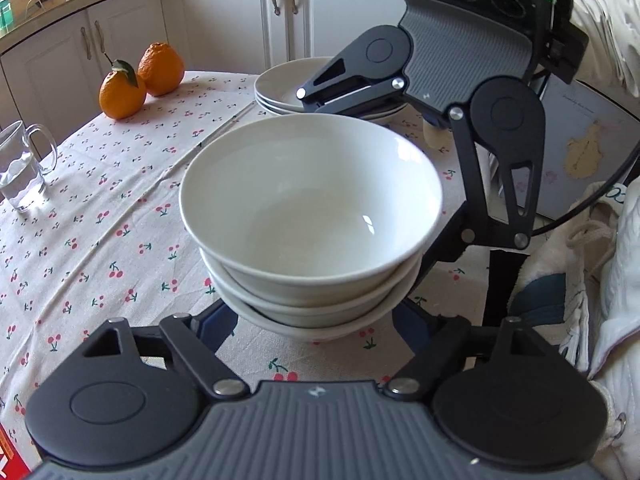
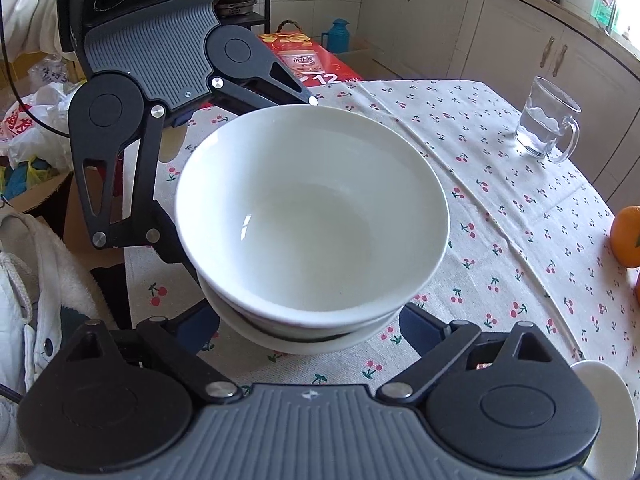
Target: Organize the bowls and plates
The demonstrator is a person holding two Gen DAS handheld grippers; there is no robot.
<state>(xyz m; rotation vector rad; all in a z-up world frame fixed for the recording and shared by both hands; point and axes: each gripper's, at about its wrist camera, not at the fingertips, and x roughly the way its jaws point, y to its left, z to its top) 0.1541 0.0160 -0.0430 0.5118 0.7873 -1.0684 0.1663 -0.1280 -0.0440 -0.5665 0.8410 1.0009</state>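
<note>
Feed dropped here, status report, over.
Both hand-held grippers open, left and right flanking the bowl stack from opposite sides. Plate stack behind. Nothing blocking.

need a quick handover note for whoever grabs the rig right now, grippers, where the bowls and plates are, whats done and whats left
Left gripper: open, fingers either side of the lowest bowl in the bowl stack; contact can't be confirmed.
Right gripper: open, straddling the same stack from the opposite side; grip also unclear.
Bowls: three white bowls nested, sitting on the cherry-print tablecloth.
Plates: white plate stack beyond the bowls, behind the right gripper.
Nearby: two oranges and a glass mug of water; keep clear.
Done: bowls and plates each stacked.
Left: probably moving the bowl stack; destination not shown.
</note>
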